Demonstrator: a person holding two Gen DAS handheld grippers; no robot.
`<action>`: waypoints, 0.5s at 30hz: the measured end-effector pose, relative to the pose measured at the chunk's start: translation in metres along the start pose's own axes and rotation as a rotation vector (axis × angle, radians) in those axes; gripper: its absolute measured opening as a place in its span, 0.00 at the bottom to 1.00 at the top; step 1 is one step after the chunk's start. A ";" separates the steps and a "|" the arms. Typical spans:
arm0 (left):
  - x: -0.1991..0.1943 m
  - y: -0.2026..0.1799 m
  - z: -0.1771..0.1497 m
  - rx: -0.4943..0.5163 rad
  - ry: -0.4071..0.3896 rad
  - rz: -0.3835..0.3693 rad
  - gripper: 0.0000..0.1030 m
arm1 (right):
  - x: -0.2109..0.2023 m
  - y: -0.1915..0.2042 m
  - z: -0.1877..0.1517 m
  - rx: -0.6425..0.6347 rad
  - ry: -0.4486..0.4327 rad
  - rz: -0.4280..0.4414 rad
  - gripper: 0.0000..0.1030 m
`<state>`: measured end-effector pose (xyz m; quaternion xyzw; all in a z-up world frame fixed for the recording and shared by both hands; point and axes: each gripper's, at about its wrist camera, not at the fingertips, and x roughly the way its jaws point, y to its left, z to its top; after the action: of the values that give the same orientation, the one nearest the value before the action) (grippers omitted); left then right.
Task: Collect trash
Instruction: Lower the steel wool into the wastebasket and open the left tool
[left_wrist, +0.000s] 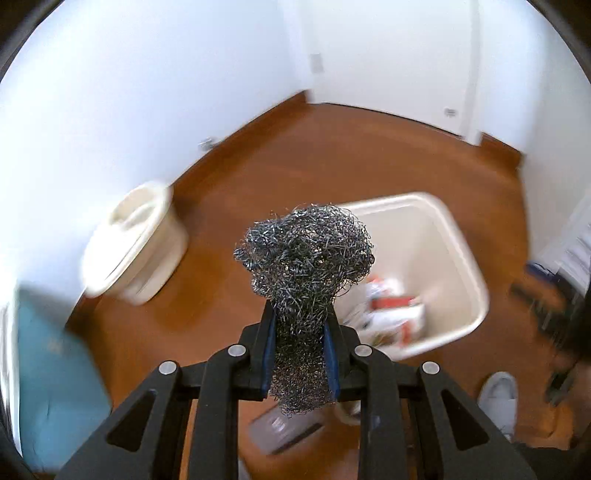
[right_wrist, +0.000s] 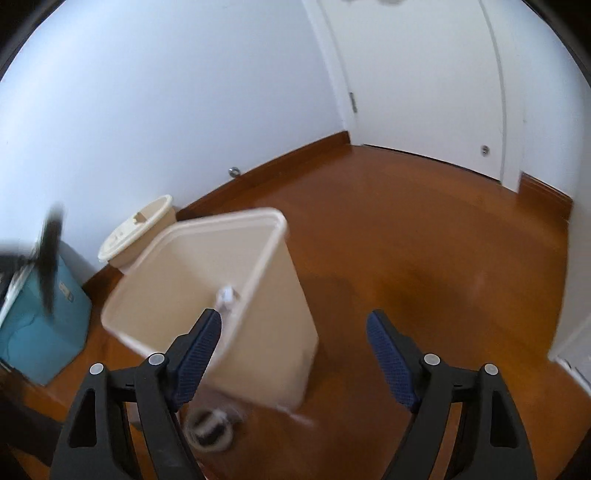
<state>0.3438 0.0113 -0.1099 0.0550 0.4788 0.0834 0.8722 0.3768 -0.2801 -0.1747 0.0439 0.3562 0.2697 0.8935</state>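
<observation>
A grey steel-wool scourer fills the middle of the left wrist view, and my left gripper is shut on its lower part. Behind it and to the right stands a square cream bin on the wooden floor, with red-and-white wrappers inside. In the right wrist view the same cream bin stands left of centre. My right gripper is open with nothing between its blue pads. A small blurred white scrap shows by the bin's near rim, just above the left fingertip.
A round cream lidded pail stands by the white wall, with a teal box beside it. On the floor lie a clear plastic container and a blurred round object. A person's grey shoe is at lower right.
</observation>
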 end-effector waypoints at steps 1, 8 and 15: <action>0.020 -0.015 0.013 0.057 0.041 -0.034 0.21 | -0.001 0.000 -0.010 0.000 0.008 -0.001 0.81; 0.147 -0.070 0.035 0.192 0.316 -0.113 0.24 | 0.025 0.003 -0.073 0.016 0.152 0.027 0.81; 0.198 -0.072 0.022 0.193 0.430 -0.059 0.82 | 0.058 0.029 -0.131 -0.203 0.355 0.168 0.81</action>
<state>0.4733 -0.0203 -0.2741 0.1052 0.6609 0.0214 0.7428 0.3122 -0.2405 -0.2998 -0.0650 0.4739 0.3813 0.7910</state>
